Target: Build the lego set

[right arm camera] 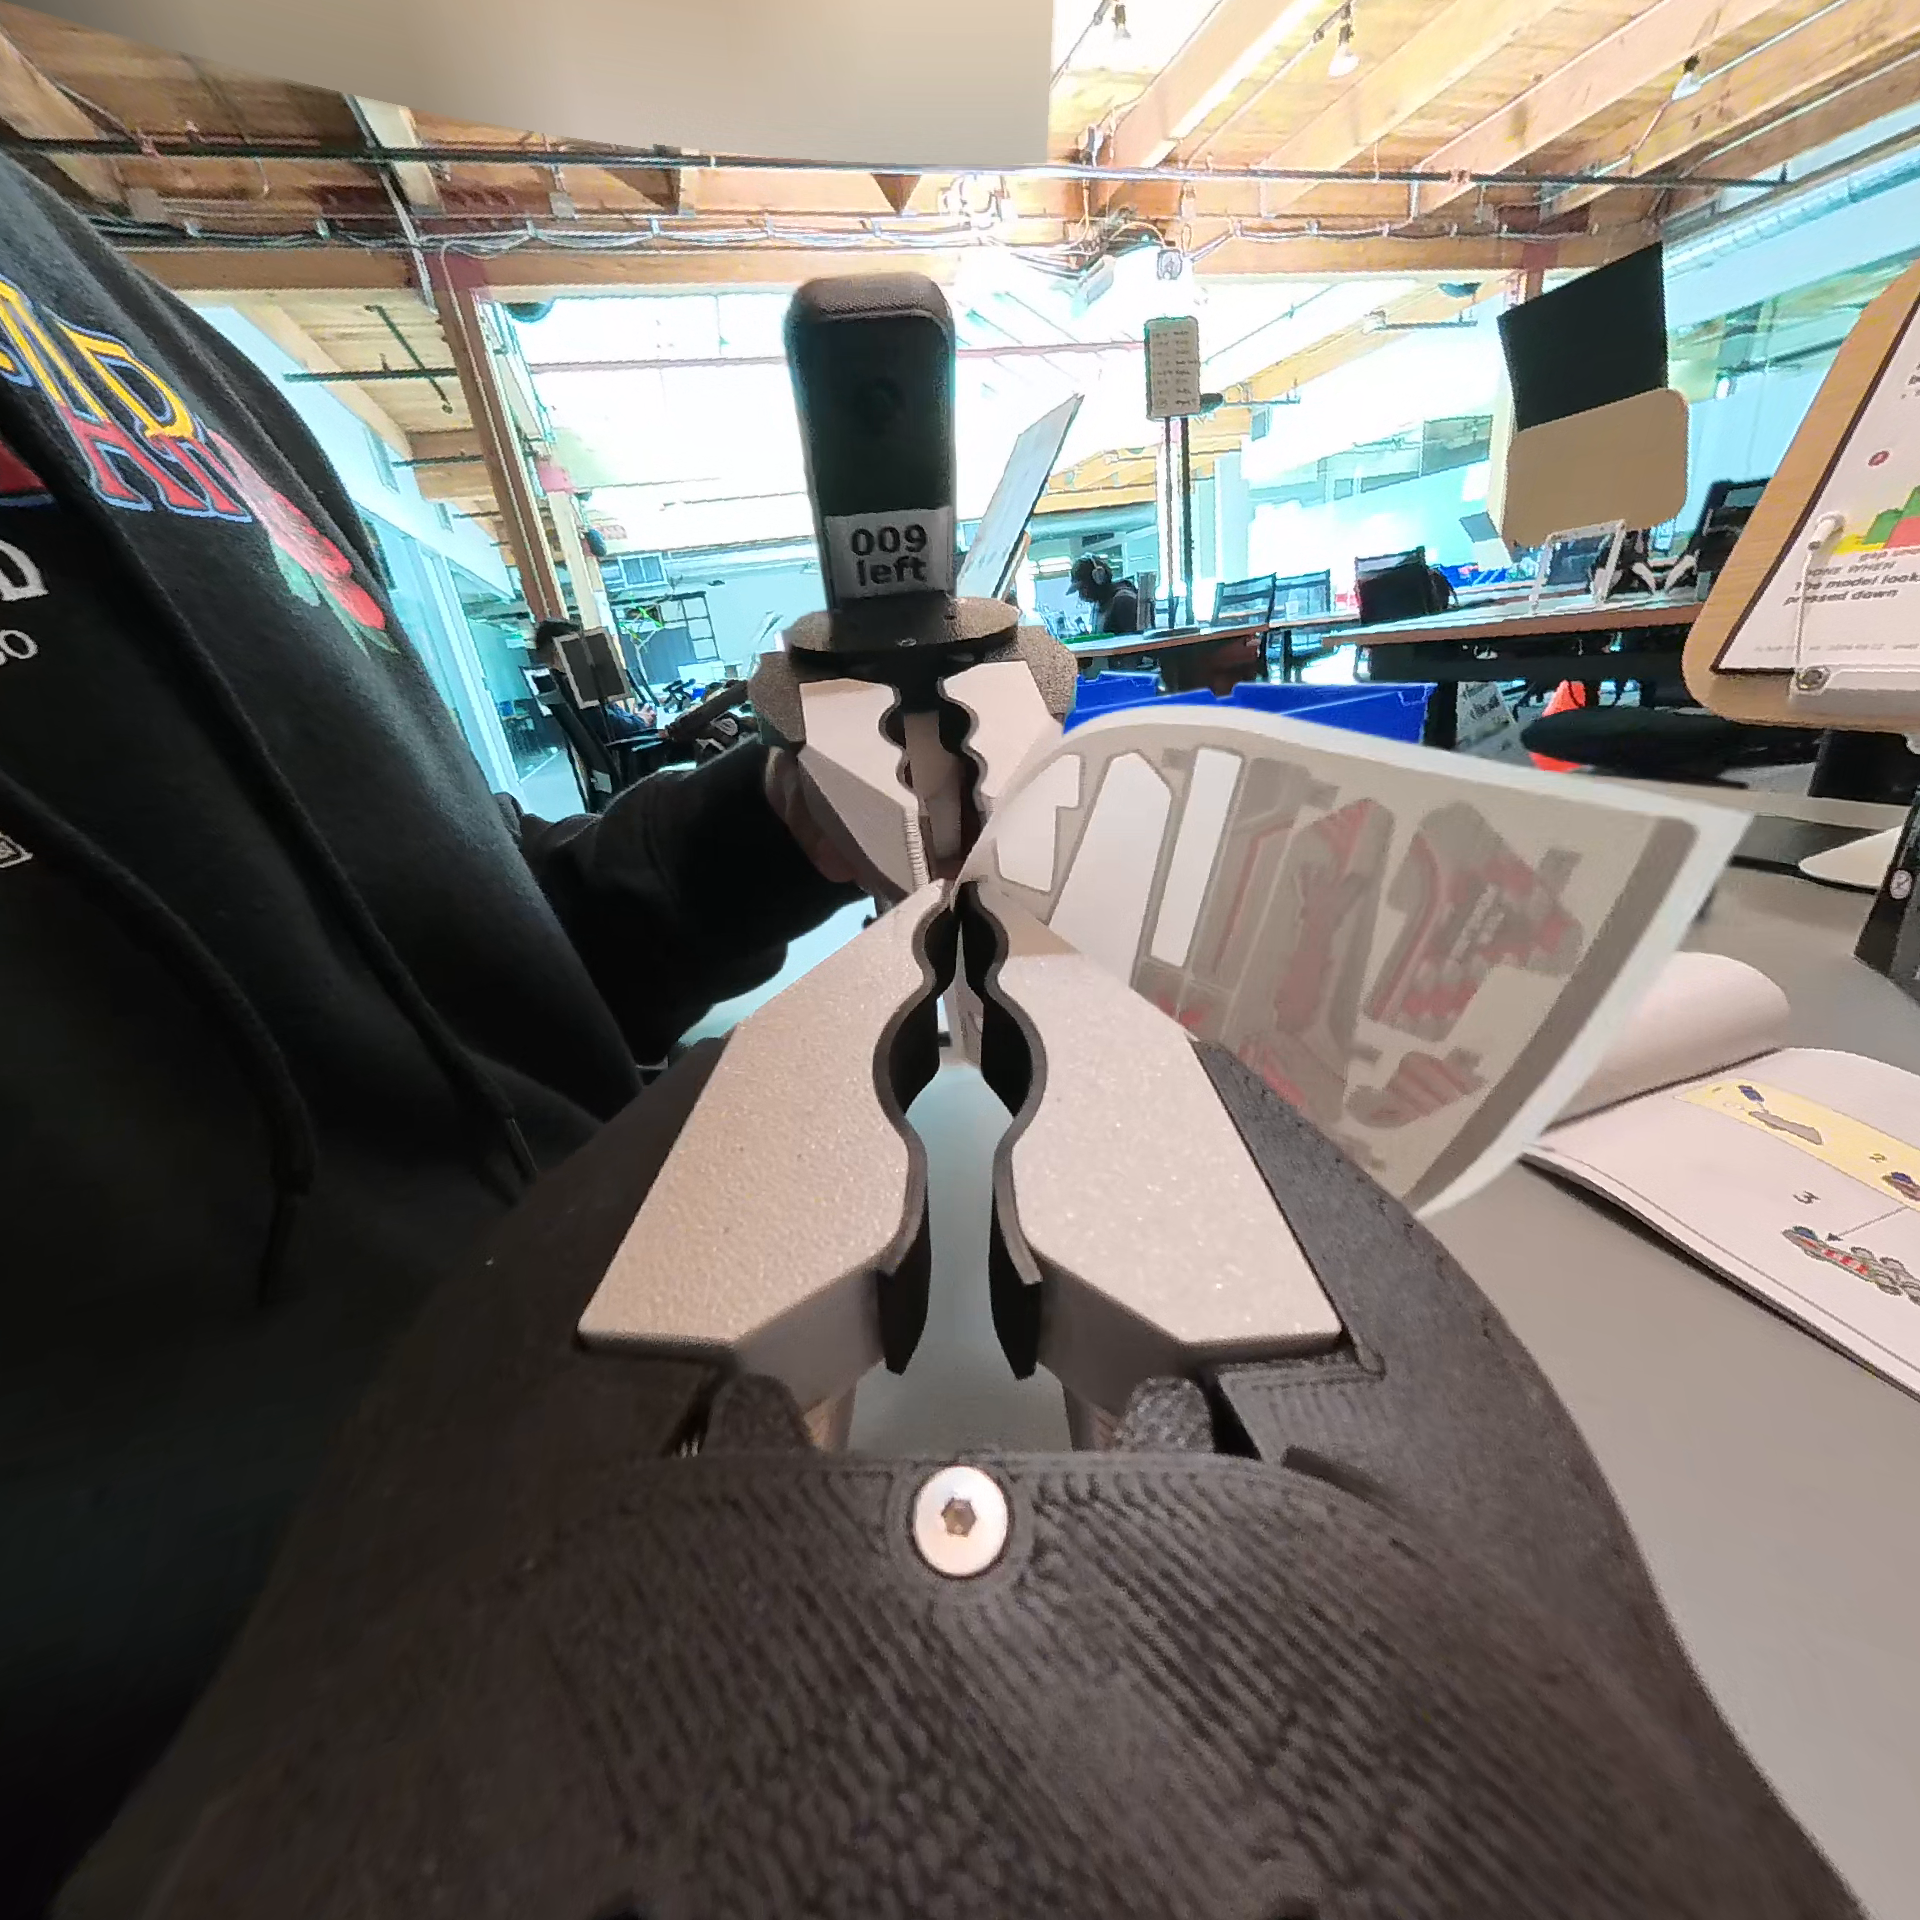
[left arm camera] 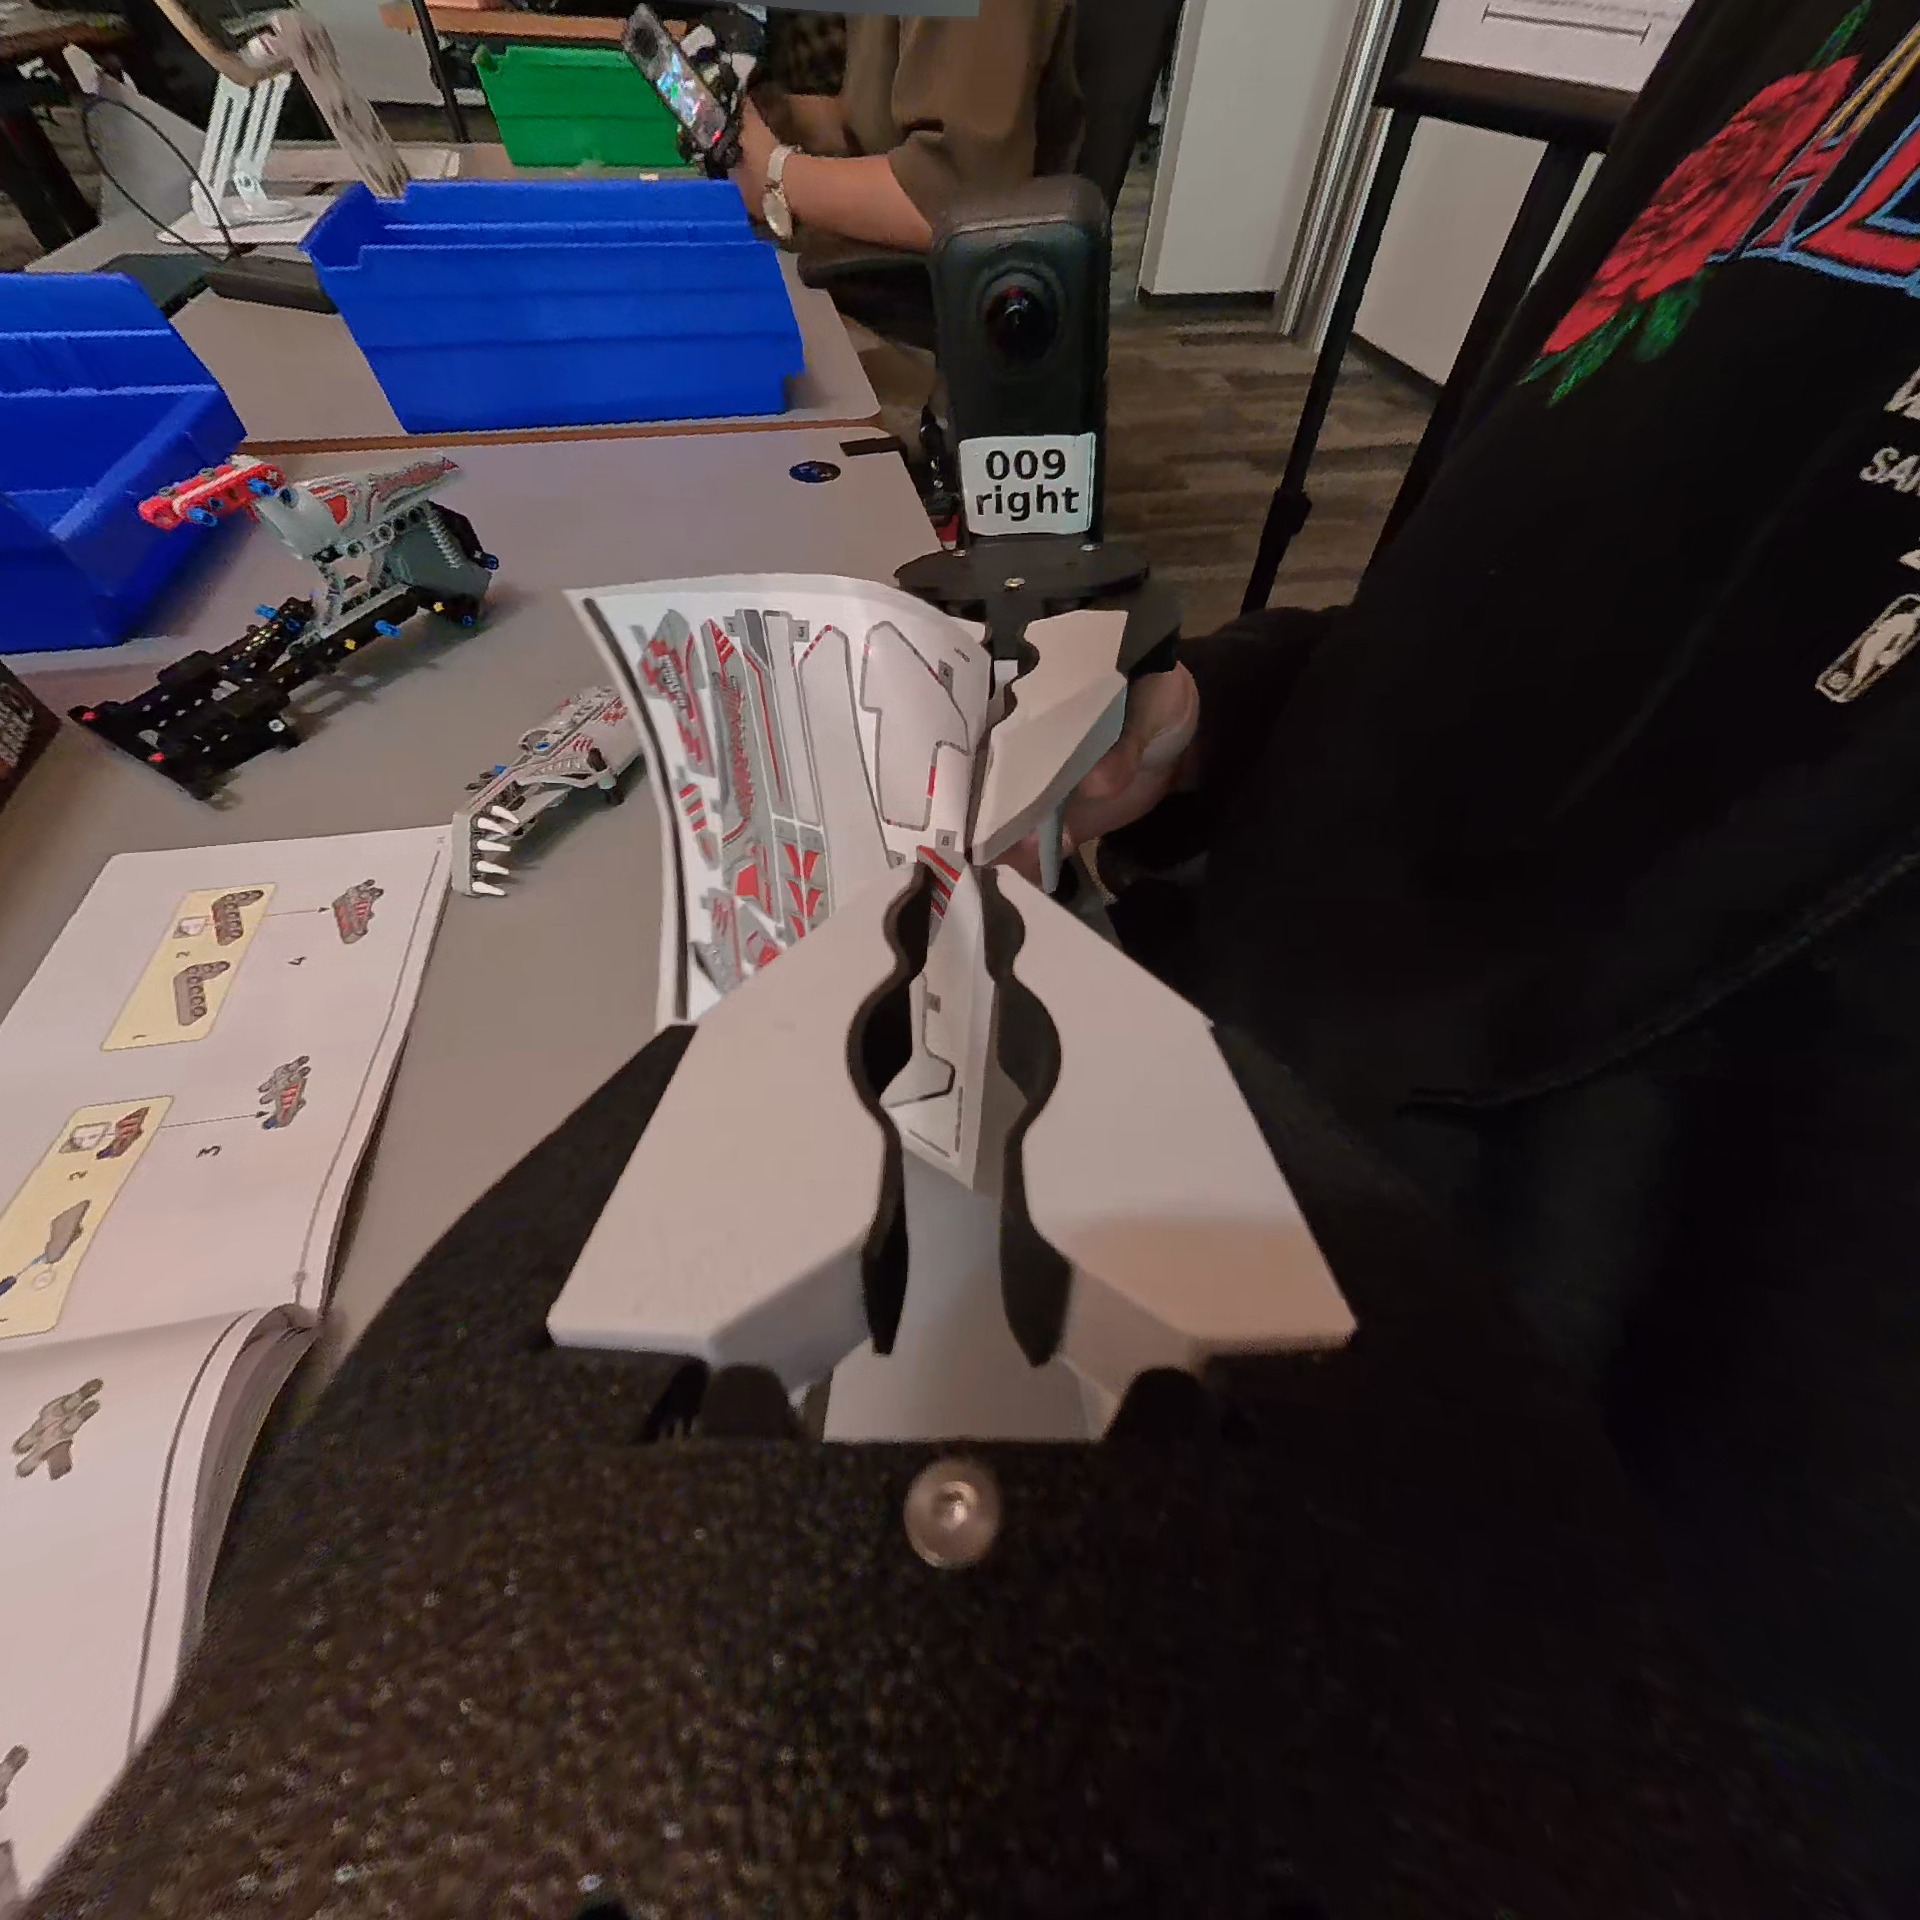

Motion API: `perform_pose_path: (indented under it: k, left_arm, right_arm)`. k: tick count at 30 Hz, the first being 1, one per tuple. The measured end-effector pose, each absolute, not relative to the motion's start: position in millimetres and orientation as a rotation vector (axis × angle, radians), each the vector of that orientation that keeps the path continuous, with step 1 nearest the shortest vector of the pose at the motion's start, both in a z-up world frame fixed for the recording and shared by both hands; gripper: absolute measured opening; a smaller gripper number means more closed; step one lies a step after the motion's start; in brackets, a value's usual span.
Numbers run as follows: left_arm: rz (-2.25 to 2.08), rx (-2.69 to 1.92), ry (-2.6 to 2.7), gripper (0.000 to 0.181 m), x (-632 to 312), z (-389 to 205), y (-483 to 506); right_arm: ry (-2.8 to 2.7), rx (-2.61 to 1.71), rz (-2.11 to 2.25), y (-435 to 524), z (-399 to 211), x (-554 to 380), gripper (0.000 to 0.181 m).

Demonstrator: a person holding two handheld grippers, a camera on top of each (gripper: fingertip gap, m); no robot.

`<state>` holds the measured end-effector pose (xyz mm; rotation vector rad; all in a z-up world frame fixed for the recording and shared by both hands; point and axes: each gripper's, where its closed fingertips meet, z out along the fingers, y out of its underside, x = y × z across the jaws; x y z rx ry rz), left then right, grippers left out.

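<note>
My left gripper (left arm camera: 951,883) is shut on one edge of a curled sticker sheet (left arm camera: 810,769), held above the grey table (left arm camera: 623,499). The sheet's edge runs down between its jaws. My right gripper (right arm camera: 954,902) meets it tip to tip and is shut on the same corner of the sheet (right arm camera: 1299,935). It also shows in the left wrist view (left arm camera: 982,847). A part-built black, grey and red lego model (left arm camera: 301,613) lies at the left of the table. A smaller grey piece with white teeth (left arm camera: 540,779) lies nearer.
An open instruction booklet (left arm camera: 208,1091) lies at the table's front left; it also shows in the right wrist view (right arm camera: 1766,1174). Two blue bins (left arm camera: 561,301) (left arm camera: 94,436) stand at the back. A person in a black hoodie (left arm camera: 1558,727) is close on the right. The grippers are tip to tip, or close to it.
</note>
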<state>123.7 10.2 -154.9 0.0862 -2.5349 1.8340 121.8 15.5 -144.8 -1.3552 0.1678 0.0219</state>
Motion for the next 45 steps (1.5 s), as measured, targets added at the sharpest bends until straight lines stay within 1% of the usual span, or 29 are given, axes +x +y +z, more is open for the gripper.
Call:
perform_pose_path:
  k: [20,24,27,30,31,33,40,45]
  left_arm:
    - [1.809,0.034,-2.343,0.005,110.8,-162.5,8.1]
    - [1.816,0.05,-2.292,0.0,109.9,-162.3,8.2]
    - [1.829,0.051,-2.289,0.001,110.6,-160.9,8.4]
    - [1.85,0.054,-2.331,0.013,114.0,-159.4,8.9]
    - [1.854,0.066,-2.362,0.014,117.0,-159.6,9.6]
    - [1.862,0.067,-2.423,0.01,120.1,-159.4,10.7]
    - [1.84,0.018,-2.651,0.013,123.8,-165.1,5.5]
    - [1.85,-0.009,-2.635,0.006,119.7,-163.8,3.1]
  right_arm:
    - [-0.022,-1.477,-0.101,15.2,-154.2,109.2,0.0]
    - [-0.064,-1.518,-0.135,13.9,-157.7,107.6,0.0]
    - [-0.054,-1.52,-0.153,12.8,-157.3,110.2,0.0]
    - [-0.036,-1.504,-0.153,12.9,-155.4,111.6,0.0]
    - [-0.026,-1.495,-0.15,12.8,-154.5,112.3,0.0]
    - [-0.006,-1.483,-0.142,12.8,-153.6,113.8,0.0]
    - [0.024,-1.457,-0.128,14.3,-152.6,115.8,0.0]
    - [0.023,-1.446,-0.122,12.1,-150.4,116.1,0.0]
